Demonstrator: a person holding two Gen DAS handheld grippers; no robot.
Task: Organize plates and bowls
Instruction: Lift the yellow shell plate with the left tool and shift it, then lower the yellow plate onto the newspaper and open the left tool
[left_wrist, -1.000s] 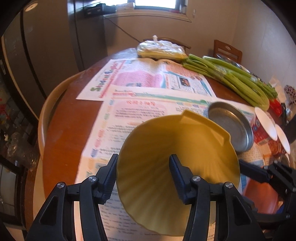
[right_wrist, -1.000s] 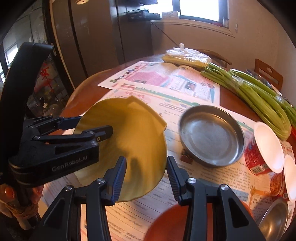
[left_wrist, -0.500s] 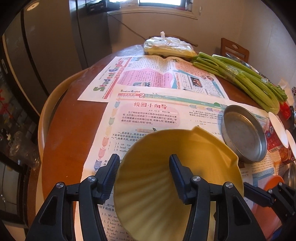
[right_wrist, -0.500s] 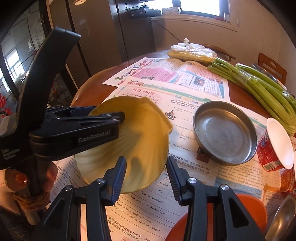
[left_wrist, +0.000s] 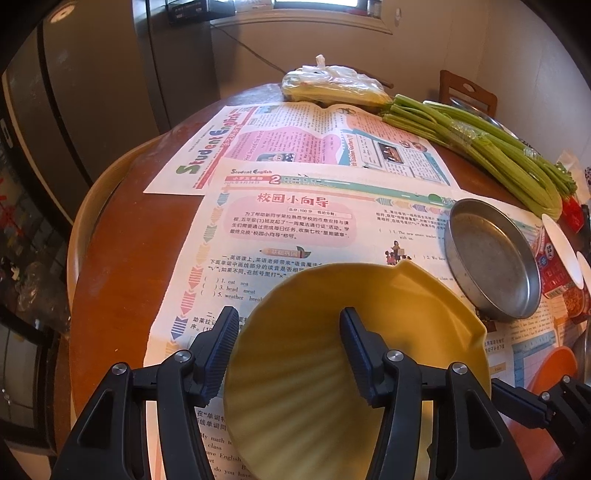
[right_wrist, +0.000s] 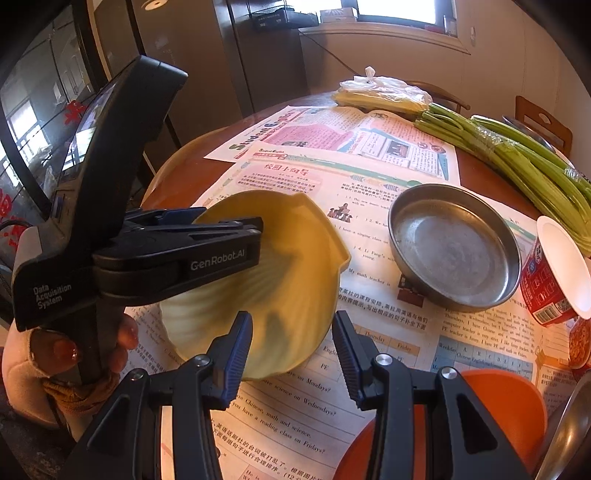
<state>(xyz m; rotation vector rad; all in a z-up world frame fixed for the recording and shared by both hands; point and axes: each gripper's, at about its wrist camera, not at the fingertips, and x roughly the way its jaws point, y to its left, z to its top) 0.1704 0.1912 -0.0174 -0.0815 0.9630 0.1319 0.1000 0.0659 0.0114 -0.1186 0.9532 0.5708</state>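
Now, left gripper (left_wrist: 290, 343): black jaws with ribbed blue pads straddle the near rim of the pale yellow ribbed plastic bowl (left_wrist: 354, 354); they have just been opening, and the left pad stands just off the wall, so the grip looks loosened.
Yellow bowl: fluted inside, scalloped rim with a notch, tilted low over the printed newspaper sheets (left_wrist: 295, 218); whether its base touches them I cannot tell.
Right gripper (right_wrist: 291, 349): jaws narrow, nothing between the pads, hovering above the near edge of a smooth round orange plastic dish (right_wrist: 506, 398).
Metal plate: round, shallow, dull grey steel pan (right_wrist: 454, 247), flat on the paper, right of the yellow bowl, apart from it.
Table (left_wrist: 122, 258): round, glossy brown wood.
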